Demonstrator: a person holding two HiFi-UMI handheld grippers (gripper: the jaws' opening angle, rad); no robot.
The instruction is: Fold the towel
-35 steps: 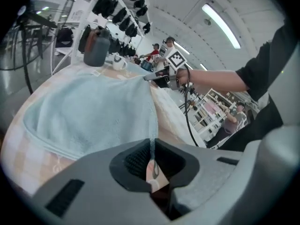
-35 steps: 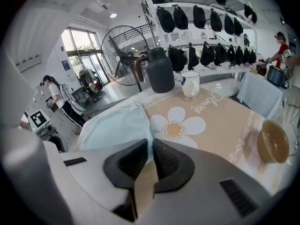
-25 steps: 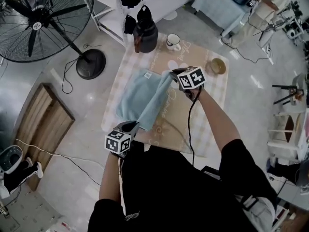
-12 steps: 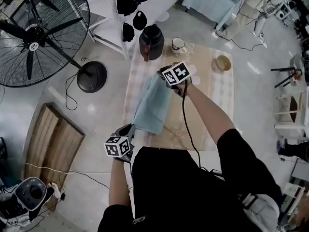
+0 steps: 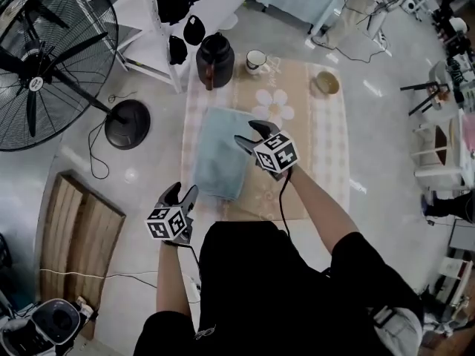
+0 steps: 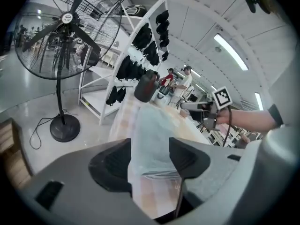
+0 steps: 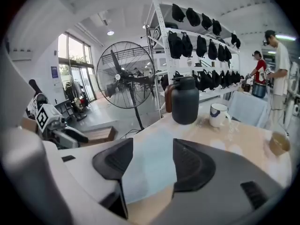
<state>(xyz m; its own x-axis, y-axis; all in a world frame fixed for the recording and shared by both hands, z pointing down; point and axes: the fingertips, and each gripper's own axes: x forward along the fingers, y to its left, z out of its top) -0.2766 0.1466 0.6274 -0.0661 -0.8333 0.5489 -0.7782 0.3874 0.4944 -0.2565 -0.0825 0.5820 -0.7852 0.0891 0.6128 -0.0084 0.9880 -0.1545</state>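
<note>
Towel (image 5: pixel 221 153) released, lying folded | left hand-held gripper (image 5: pixel 182 190), right hand-held gripper (image 5: pixel 249 133): jaws just spread, empty | right covers towel edge

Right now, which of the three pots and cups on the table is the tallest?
The dark lidded jug, at the left in the right gripper view. It towers over the white mug beside it and the low brown bowl further right.

Bare forearms reach out from a black short-sleeved top. The left gripper (image 5: pixel 180 192) is held close in at the person's left side on a bent left arm (image 5: pixel 169 273), while the right gripper (image 5: pixel 251 135) sits farther forward on a stretched right arm (image 5: pixel 315 210). Both grippers tilt forward and down. Each pair of jaws has just been opening and stands wide apart, with nothing pinched between them.
</note>
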